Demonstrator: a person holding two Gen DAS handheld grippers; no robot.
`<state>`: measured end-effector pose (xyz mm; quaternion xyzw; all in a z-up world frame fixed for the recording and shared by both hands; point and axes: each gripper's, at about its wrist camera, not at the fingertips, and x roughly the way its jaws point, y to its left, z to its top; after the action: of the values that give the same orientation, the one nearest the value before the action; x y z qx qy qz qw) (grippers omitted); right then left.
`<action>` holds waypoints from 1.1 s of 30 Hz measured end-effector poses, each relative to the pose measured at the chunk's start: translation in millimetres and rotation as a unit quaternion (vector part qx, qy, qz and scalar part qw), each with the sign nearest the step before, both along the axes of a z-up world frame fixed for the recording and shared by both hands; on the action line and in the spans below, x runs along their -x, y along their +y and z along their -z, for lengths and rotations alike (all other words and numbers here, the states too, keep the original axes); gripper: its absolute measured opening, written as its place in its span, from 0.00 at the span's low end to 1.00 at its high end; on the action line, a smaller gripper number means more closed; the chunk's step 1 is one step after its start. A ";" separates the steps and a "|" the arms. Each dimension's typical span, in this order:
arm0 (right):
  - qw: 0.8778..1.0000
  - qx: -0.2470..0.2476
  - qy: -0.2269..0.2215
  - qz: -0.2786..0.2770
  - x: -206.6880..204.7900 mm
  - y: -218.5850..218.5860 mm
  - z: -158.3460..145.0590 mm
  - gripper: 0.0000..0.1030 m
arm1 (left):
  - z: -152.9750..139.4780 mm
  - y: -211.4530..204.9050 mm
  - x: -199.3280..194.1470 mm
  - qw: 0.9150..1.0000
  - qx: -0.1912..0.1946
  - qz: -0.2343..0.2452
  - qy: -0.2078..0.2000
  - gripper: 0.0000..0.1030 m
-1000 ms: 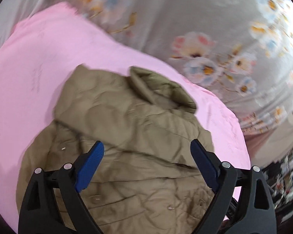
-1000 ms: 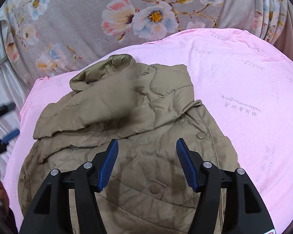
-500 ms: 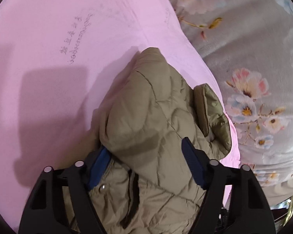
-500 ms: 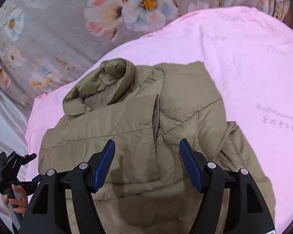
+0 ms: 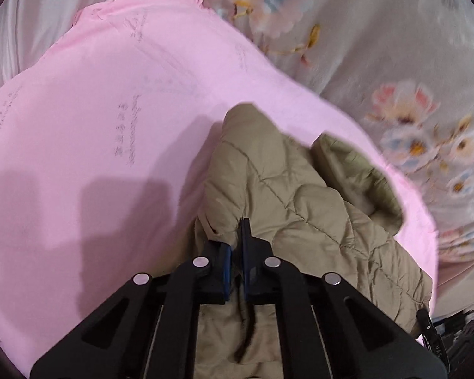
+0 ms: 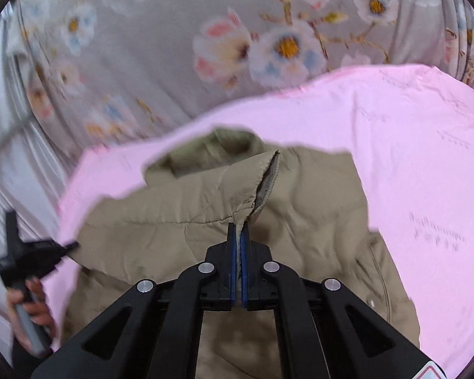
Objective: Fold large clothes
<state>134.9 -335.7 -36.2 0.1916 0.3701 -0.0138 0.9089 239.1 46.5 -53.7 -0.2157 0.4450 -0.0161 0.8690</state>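
Left wrist view: the left gripper [image 5: 236, 246] pinches the tan puffy jacket [image 5: 300, 208], lying on the pink sheet [image 5: 94, 110] toward 3 o'clock. The right gripper [image 6: 238, 243] pinches its front edge too. Folding has started; next, both should probably lift together and lay that flap across.

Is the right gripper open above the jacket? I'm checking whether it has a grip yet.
No, the right gripper has its blue pads pressed together on a fold of the khaki jacket.
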 end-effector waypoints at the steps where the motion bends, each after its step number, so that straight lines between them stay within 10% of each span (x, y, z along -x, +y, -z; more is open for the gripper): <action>1: 1.000 0.002 0.024 0.003 -1.4 1.8 16.4 0.02 | 10.0 -2.8 -1.0 1.000 -0.015 0.000 0.011 0.04; 14: 0.998 -0.021 0.061 0.004 3.0 -0.8 40.2 0.09 | 31.6 -27.7 11.4 0.990 -0.142 0.015 -0.014 0.07; 24: 0.999 0.046 -0.018 -0.013 -22.4 19.3 -36.1 0.14 | -63.7 -44.7 21.5 0.985 -0.139 0.037 -0.098 0.40; 33: 0.995 0.085 0.045 -0.039 -71.1 48.6 34.7 0.14 | 30.2 -100.6 -32.5 0.981 -0.174 0.073 -0.030 0.40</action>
<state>206.0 -287.0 -70.9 0.0983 0.4149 -0.0187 0.9043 271.6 -54.2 -83.8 -0.0271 0.4293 -0.0084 0.9027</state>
